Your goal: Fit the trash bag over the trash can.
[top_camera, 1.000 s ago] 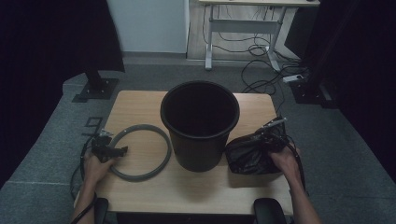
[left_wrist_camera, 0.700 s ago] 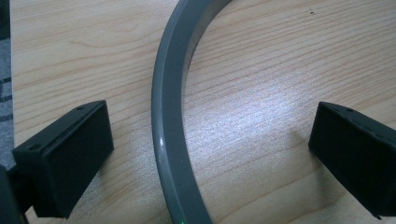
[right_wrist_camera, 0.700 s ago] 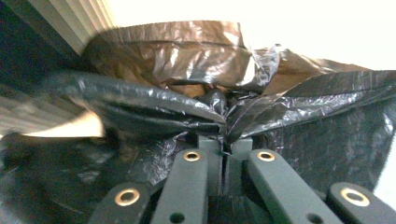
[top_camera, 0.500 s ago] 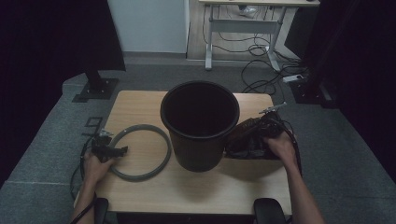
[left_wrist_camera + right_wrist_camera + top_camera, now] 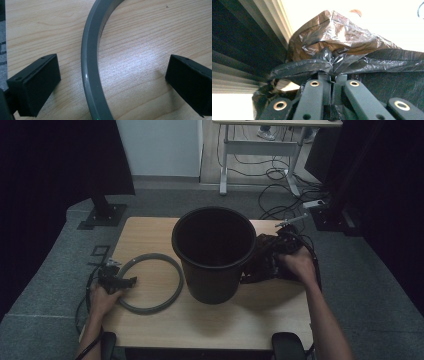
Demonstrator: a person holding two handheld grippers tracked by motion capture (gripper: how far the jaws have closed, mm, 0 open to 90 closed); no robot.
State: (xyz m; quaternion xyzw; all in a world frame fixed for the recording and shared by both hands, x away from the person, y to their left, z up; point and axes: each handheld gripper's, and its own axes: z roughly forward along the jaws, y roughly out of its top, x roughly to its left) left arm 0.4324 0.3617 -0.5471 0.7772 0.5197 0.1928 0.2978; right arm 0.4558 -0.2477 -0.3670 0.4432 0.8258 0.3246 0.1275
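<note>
While the black bin bag (image 5: 342, 50) is already pinched in the right gripper (image 5: 331, 75), it has not yet been brought over the bin, so the lining job can be judged as barely begun. Nearest the person, the left gripper (image 5: 116, 281) is seen resting at the near left of the wooden table (image 5: 220, 320), its jaws spread wide apart and clamped on nothing. In the left gripper view the grey ring (image 5: 90, 67) is seen lying flat on the wood, its band running between the two open jaws without being touched by either. A little farther in, on the right, the bag is held bunched and crumpled in the right hand (image 5: 296, 264), the jaws being closed tight on a gathered fold of the plastic; the bundle (image 5: 262, 260) is seen beside the right wall of the bin, just under its rim. At the middle of the table the black bin (image 5: 214, 251) stands upright and nothing can be made out in it. Left to do, by this reading: the bag is to be carried over the mouth, opened out and pushed down inside, its edge folded over the rim, and the grey ring presumably picked up and pressed on to hold it. Beyond the table, desk legs and cables (image 5: 280, 195) are seen on the floor.
</note>
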